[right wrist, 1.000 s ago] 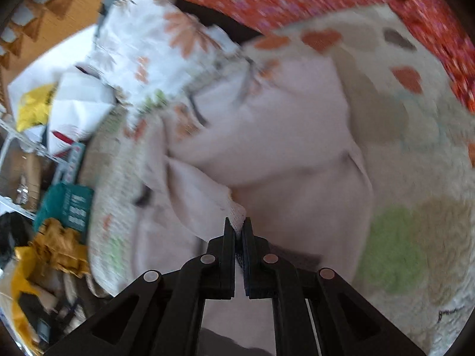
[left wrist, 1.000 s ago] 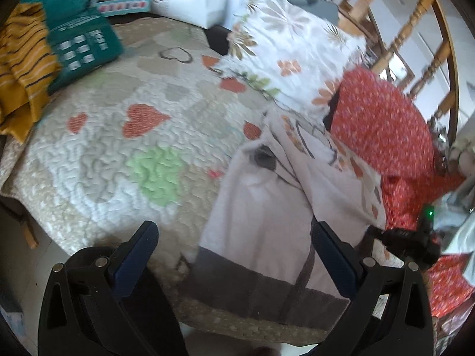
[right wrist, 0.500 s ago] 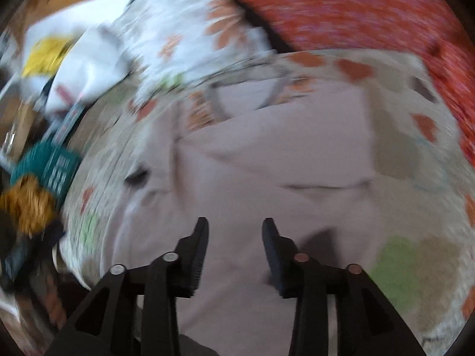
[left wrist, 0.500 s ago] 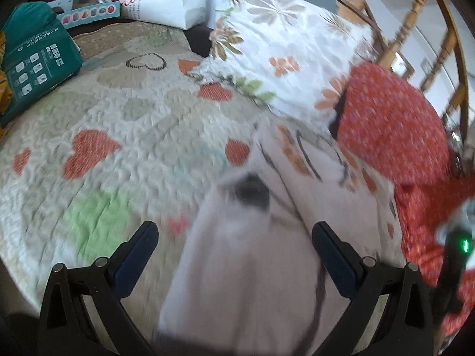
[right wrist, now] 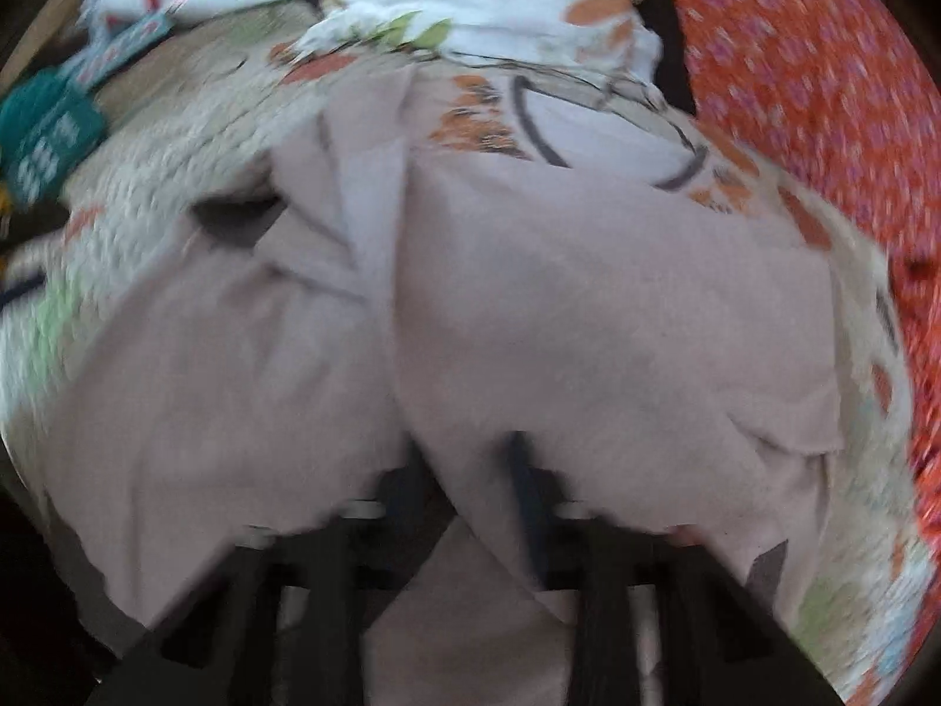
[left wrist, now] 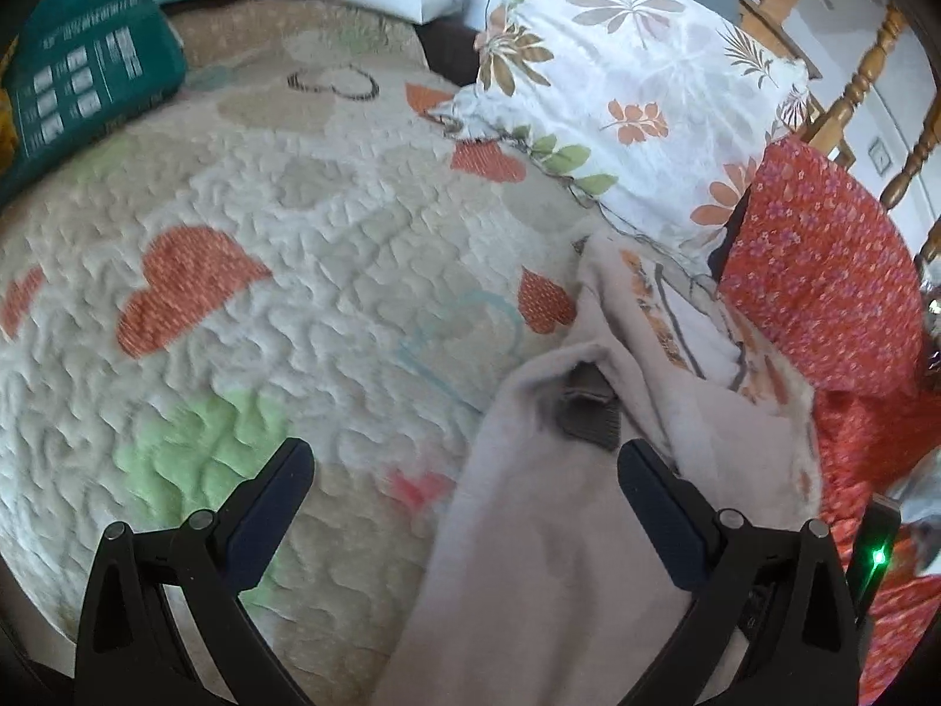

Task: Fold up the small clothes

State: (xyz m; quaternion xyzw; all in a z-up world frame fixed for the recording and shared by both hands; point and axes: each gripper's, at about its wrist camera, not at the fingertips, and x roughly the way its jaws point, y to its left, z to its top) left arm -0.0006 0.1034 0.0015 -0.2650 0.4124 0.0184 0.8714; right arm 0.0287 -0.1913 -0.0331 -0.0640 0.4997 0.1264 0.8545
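Observation:
A pale pink-grey garment (left wrist: 547,535) with a dark brown cuff (left wrist: 588,406) lies folded over on the heart-patterned quilt (left wrist: 294,270). My left gripper (left wrist: 464,494) is open and empty, its jaws wide apart over the garment's left edge. In the blurred right wrist view the same garment (right wrist: 588,306) fills the frame. My right gripper (right wrist: 464,470) is open, its fingers apart and pressed close against the cloth, which bulges between them.
A floral pillow (left wrist: 635,106) and a red flowered cushion (left wrist: 823,270) lie at the back right. A teal package (left wrist: 82,88) sits at the far left. Wooden chair spindles (left wrist: 864,70) stand behind the pillows.
My right gripper let go of the garment's edge and opened, then moved in low against the cloth. My left gripper moved forward over the quilt, staying open.

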